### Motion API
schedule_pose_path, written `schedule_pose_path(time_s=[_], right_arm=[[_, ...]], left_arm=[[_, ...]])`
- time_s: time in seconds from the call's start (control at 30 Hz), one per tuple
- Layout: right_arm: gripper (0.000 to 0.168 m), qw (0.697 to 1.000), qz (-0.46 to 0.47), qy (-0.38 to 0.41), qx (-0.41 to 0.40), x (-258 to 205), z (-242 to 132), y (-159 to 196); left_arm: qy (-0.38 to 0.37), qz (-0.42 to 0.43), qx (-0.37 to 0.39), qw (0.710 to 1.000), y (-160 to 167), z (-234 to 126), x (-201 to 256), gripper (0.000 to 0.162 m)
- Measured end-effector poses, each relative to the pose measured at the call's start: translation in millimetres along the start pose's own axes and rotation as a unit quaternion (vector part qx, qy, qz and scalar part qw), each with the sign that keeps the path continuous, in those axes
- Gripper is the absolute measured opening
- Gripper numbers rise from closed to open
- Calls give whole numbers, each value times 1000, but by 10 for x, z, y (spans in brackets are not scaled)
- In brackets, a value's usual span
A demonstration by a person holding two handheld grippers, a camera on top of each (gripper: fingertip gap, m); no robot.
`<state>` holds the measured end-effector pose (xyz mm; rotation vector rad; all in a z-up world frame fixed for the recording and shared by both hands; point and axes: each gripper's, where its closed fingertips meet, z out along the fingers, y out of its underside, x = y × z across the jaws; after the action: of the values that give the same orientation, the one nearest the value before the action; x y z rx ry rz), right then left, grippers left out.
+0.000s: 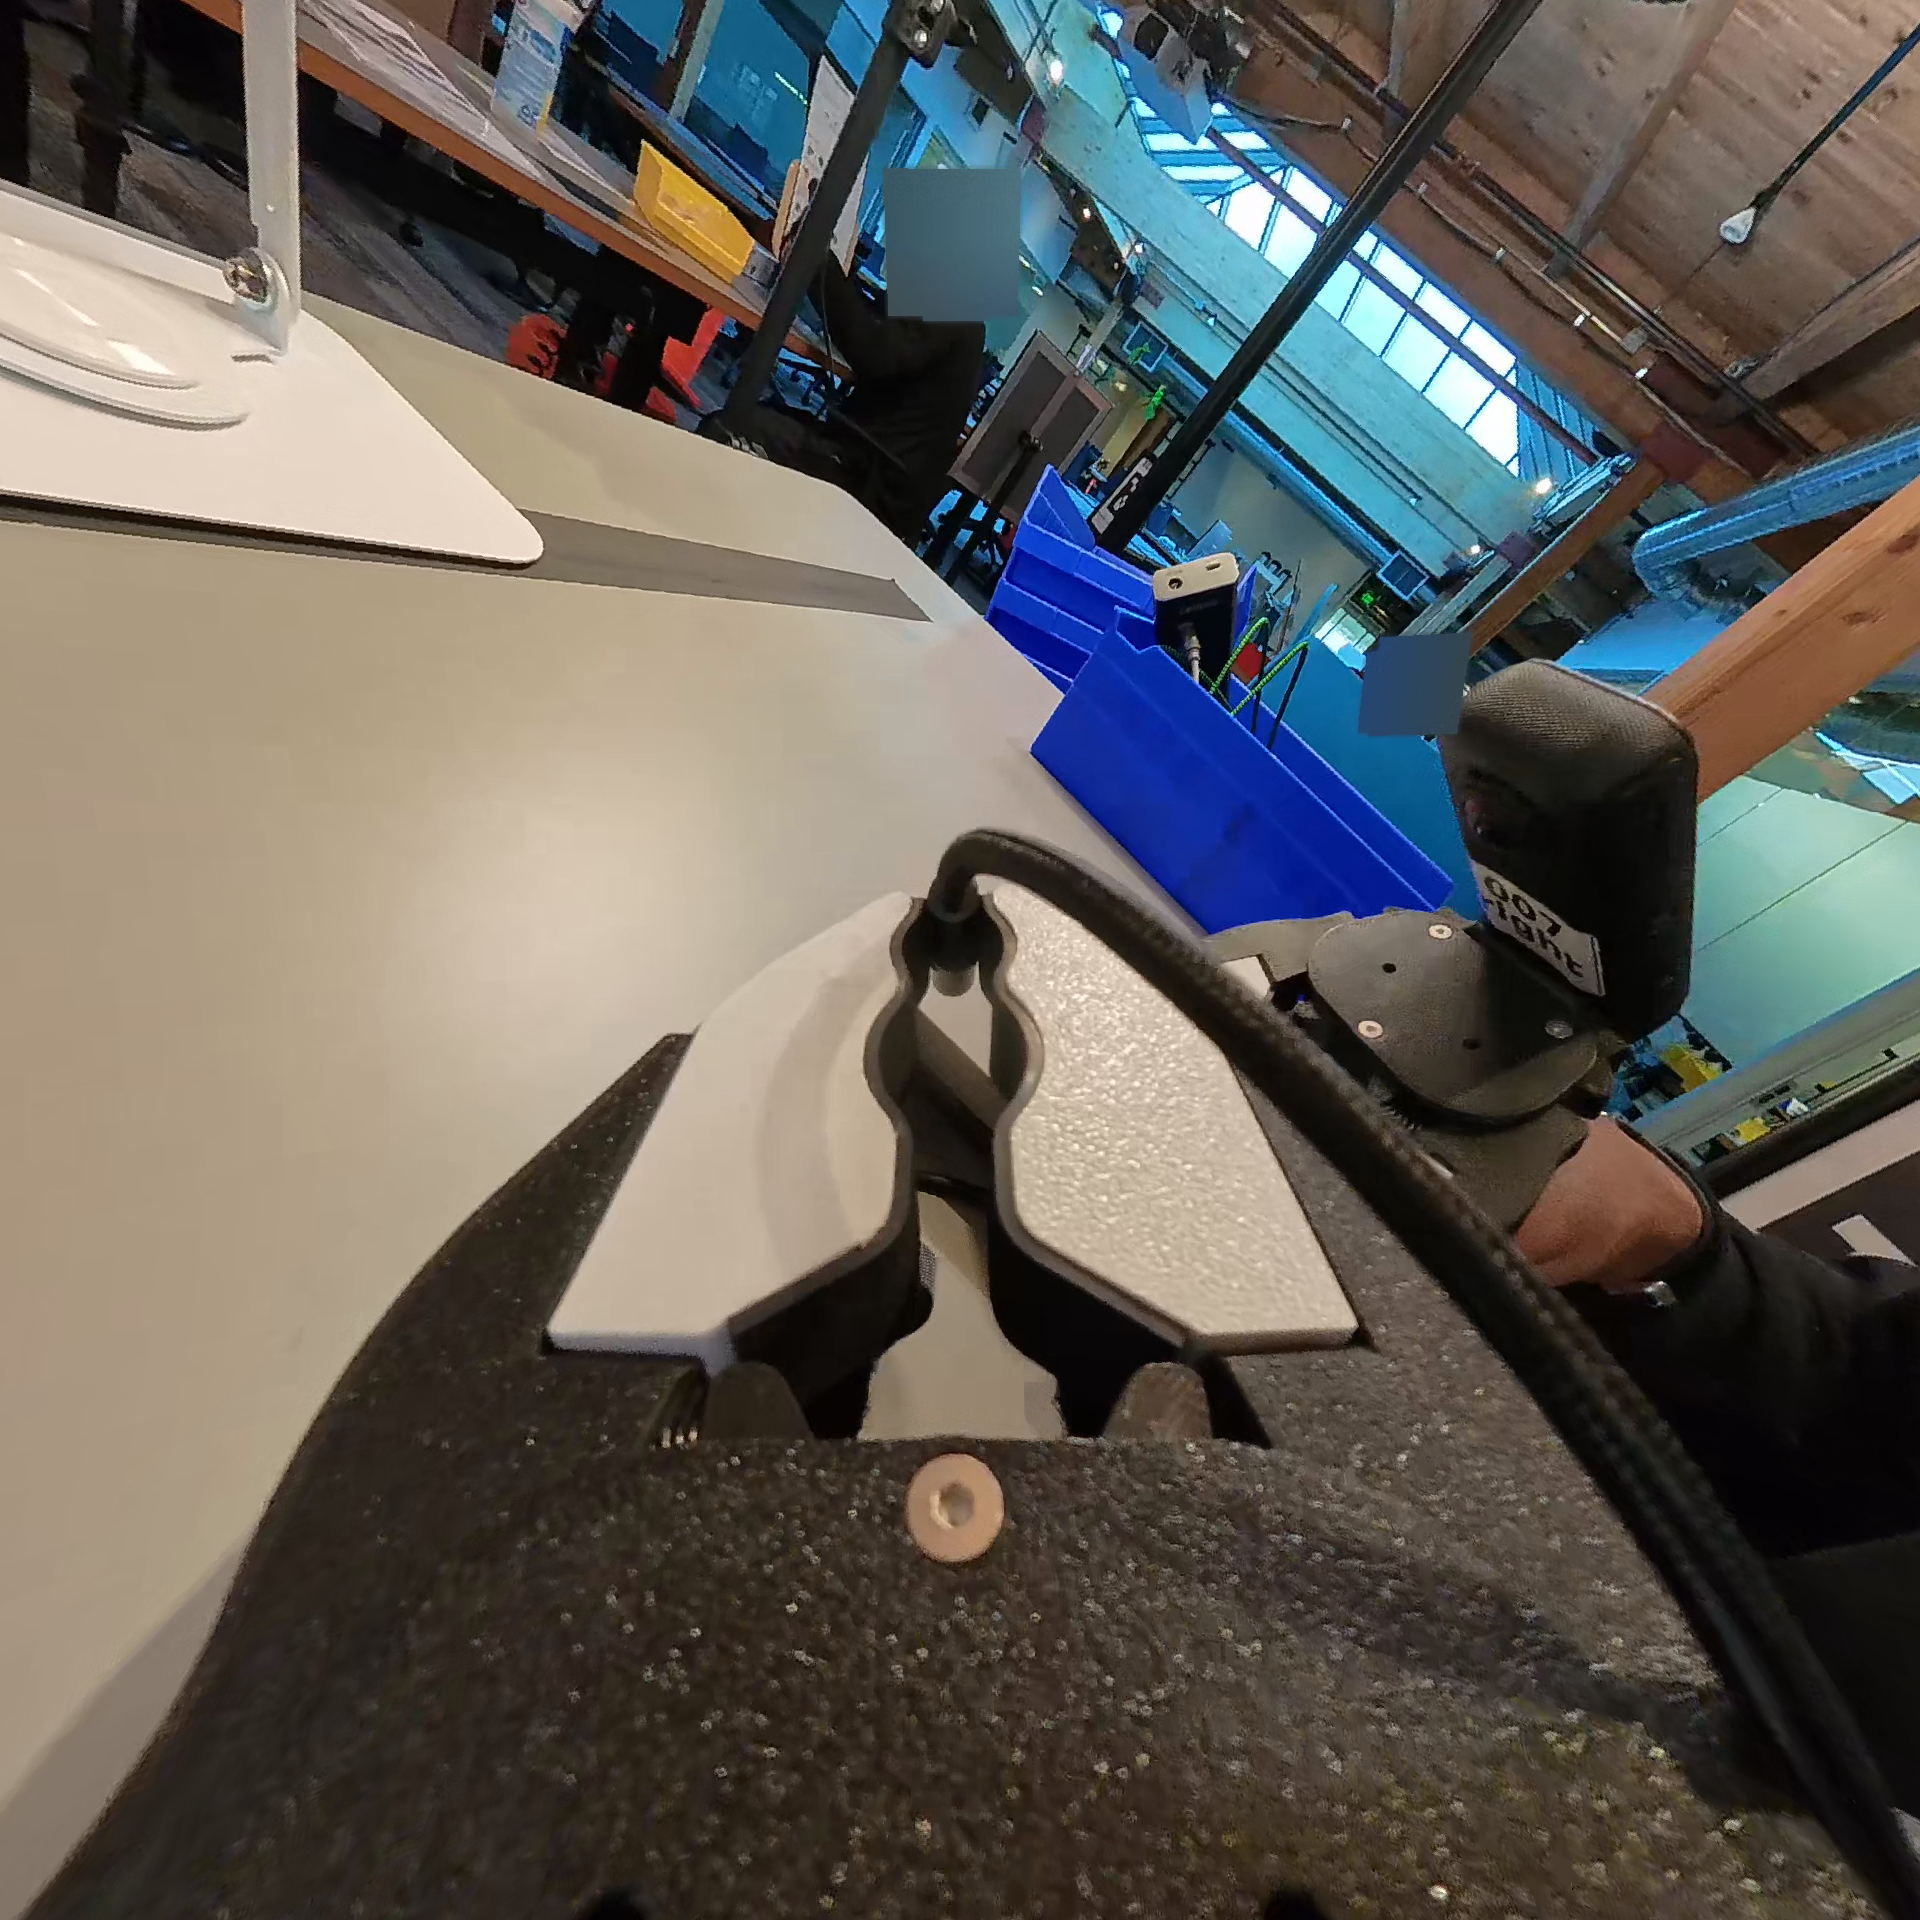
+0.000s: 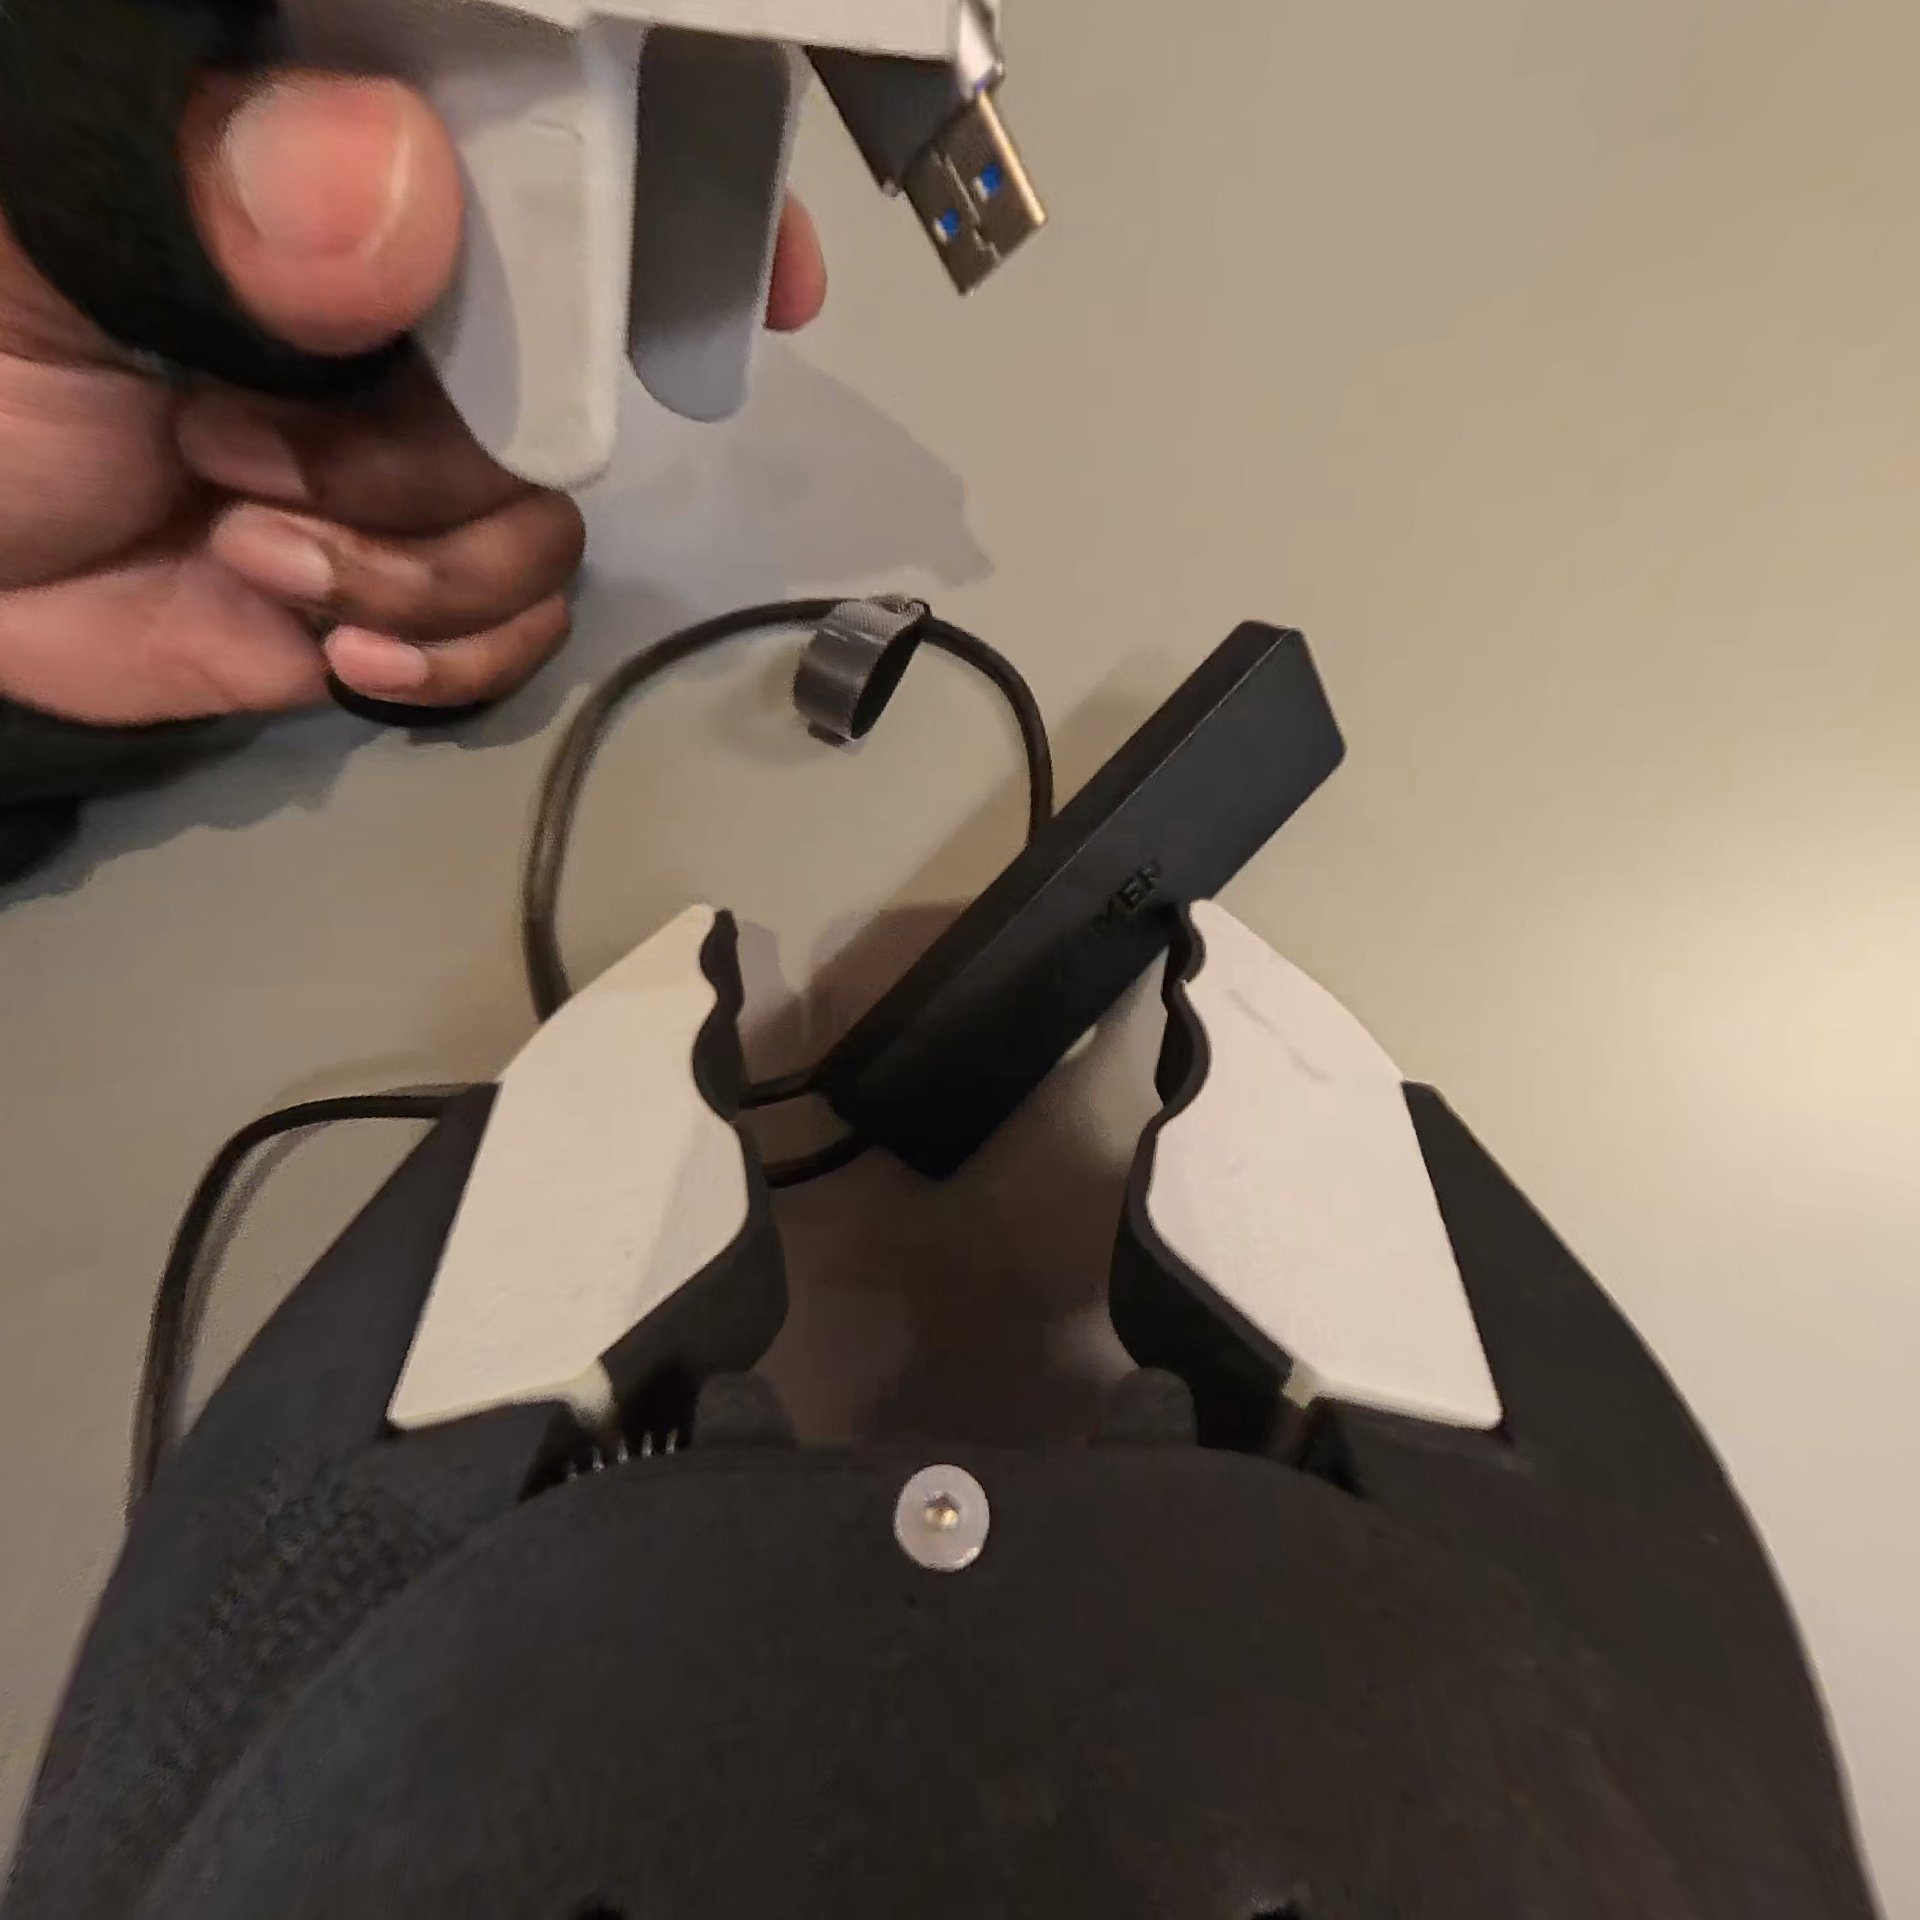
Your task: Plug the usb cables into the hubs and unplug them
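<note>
Two grippers, left gripper [image 1: 951, 940] pinching cable [image 1: 1351, 1101], right gripper [image 2: 956, 935] wide.

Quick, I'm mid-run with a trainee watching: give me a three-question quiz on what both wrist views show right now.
1. True or false: the left claw is shut on the black cable.
2. What lies between the open fingers of the right claw?
A. a yellow bin
B. the black hub
C. a white lamp base
3. Fill in: the metal USB plug at the top of the right wrist view is ____ the hub, not inserted.

Key: 1 true; 2 B; 3 apart from.
</note>
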<state>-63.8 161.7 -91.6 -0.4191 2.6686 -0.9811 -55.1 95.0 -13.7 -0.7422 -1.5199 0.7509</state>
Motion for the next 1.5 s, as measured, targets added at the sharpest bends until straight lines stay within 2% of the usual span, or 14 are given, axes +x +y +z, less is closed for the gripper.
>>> schedule_pose_path(time_s=[0.07, 0.13, 0.33, 0.5, 0.57, 0.67, 0.87, 1.07, 1.3, 1.4, 1.5], right_arm=[[72, 999, -15, 26, -15, 83, 11, 21], [53, 999, -14, 32, -12, 150, -6, 12], [36, 1000, 15, -19, -8, 278, -75, -17], [14, 999, -2, -48, -21, 419, -141, -47], [11, 997, -31, -73, -25, 415, -144, -49], [11, 986, -104, -122, -44, 324, -166, -2], [10, 970, -202, -101, -96, 404, -185, 18], [30, 963, -223, -83, -129, 442, -168, 39], [37, 963, -228, -78, -120, 339, -222, -58], [42, 957, -244, -93, -126, 176, -146, -47], [46, 949, -267, -73, -149, 174, -13, 27]], left_arm=[[0, 2, -2, 1000, 5, -1, 9, 8], [2, 5, -4, 1000, 5, -3, 17, 8], [5, 8, -11, 1000, 28, 7, 33, 8], [9, 11, -26, 1000, 85, 37, 58, 7], [8, 14, -28, 999, 93, 41, 62, 7], [6, 14, -30, 999, 96, 40, 50, 7], [10, 7, -28, 1000, 82, 29, 34, 7], [3, 10, -26, 1000, 52, 1, -12, 7], [1, 11, -26, 1000, 49, 0, -24, 7], [1, 11, -25, 1000, 46, -2, -24, 7], [2, 4, -21, 1000, 32, -12, -32, 11]])
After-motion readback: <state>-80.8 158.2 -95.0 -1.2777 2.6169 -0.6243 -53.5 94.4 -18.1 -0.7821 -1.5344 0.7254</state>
